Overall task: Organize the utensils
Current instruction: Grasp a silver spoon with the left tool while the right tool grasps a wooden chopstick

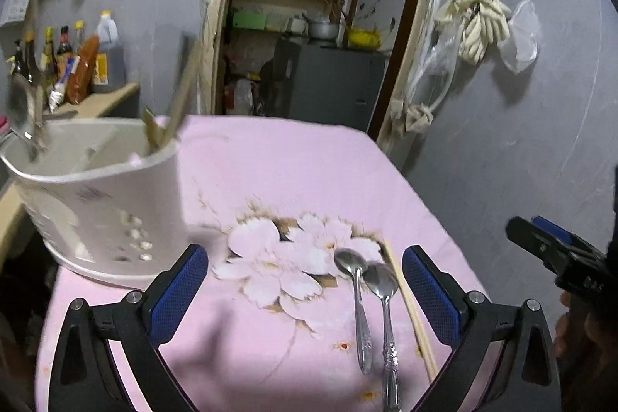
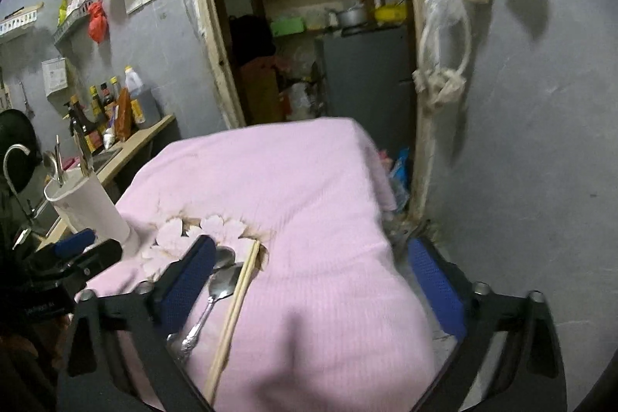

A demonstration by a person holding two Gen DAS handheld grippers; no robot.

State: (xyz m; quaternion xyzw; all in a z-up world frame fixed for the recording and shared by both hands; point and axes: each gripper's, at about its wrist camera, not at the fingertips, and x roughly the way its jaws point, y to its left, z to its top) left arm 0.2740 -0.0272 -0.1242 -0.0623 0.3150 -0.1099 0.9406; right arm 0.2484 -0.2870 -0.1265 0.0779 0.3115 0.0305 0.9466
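Note:
Two metal spoons (image 1: 361, 300) and a wooden chopstick (image 1: 409, 307) lie side by side on the pink flowered tablecloth (image 1: 293, 172). A white utensil holder (image 1: 104, 203) stands at the table's left, holding chopsticks and a spoon. My left gripper (image 1: 305, 292) is open and empty, hovering above the cloth with the spoons just inside its right finger. My right gripper (image 2: 313, 280) is open and empty; the spoons (image 2: 220, 280) and chopstick (image 2: 235, 311) lie by its left finger. The holder also shows in the right wrist view (image 2: 92, 207).
A counter (image 1: 108, 103) with sauce bottles (image 1: 69, 60) stands behind the holder. An open doorway (image 1: 309, 45) shows shelves and a grey cabinet. Bags and cloths hang on the right wall (image 1: 483, 26). The table's right edge drops off near the wall.

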